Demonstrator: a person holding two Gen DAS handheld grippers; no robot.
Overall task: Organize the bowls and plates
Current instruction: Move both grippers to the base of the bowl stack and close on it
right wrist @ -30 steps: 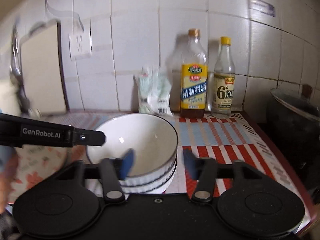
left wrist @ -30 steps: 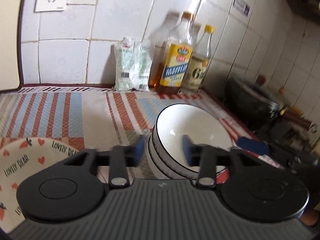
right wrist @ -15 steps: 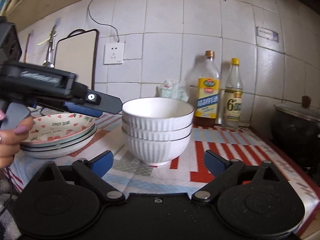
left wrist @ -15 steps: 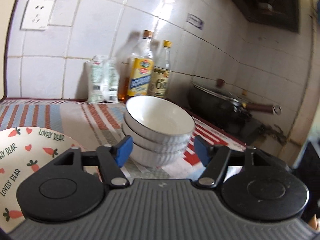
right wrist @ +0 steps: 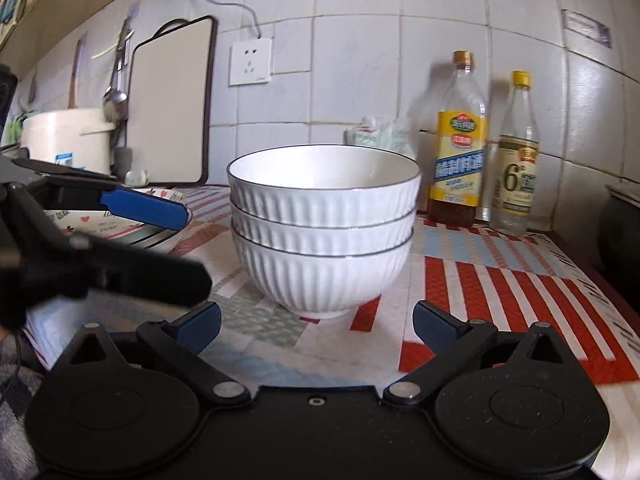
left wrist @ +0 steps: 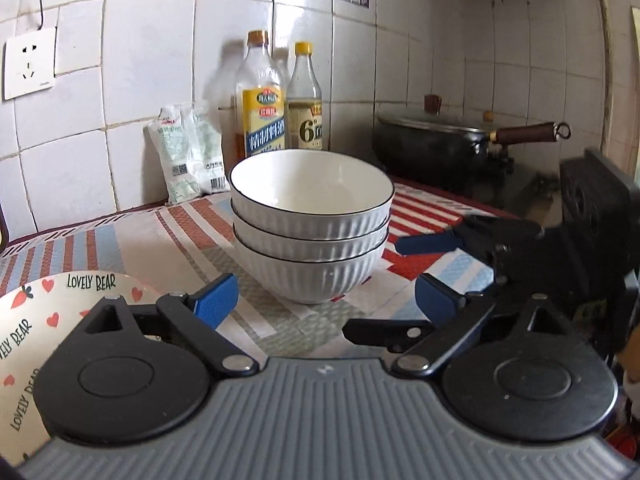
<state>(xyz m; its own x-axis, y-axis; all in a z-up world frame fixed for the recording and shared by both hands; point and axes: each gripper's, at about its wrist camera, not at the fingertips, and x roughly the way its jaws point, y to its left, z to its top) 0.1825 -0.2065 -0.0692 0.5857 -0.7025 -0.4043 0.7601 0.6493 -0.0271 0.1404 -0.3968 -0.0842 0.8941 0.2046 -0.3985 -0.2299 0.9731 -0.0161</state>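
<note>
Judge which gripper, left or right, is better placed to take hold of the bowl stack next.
Right, probably. The right gripper faces the stack of three white bowls squarely, open and empty, jaws either side of its base. The left gripper, also open and just widened, sits slightly left, beside the heart-print plate.

Three bowls (left wrist: pixel 310 224) are stacked one in another on the worktop (left wrist: pixel 168 240), straight ahead of both claws. The plates (left wrist: pixel 52 320) lie left of the left claw (left wrist: pixel 326 298). Behind the bowls, two bottles (right wrist: pixel 460 148) and a packet (left wrist: pixel 188 152) stand at the wall. A pan (left wrist: pixel 432 144) sits to the far right.
</note>
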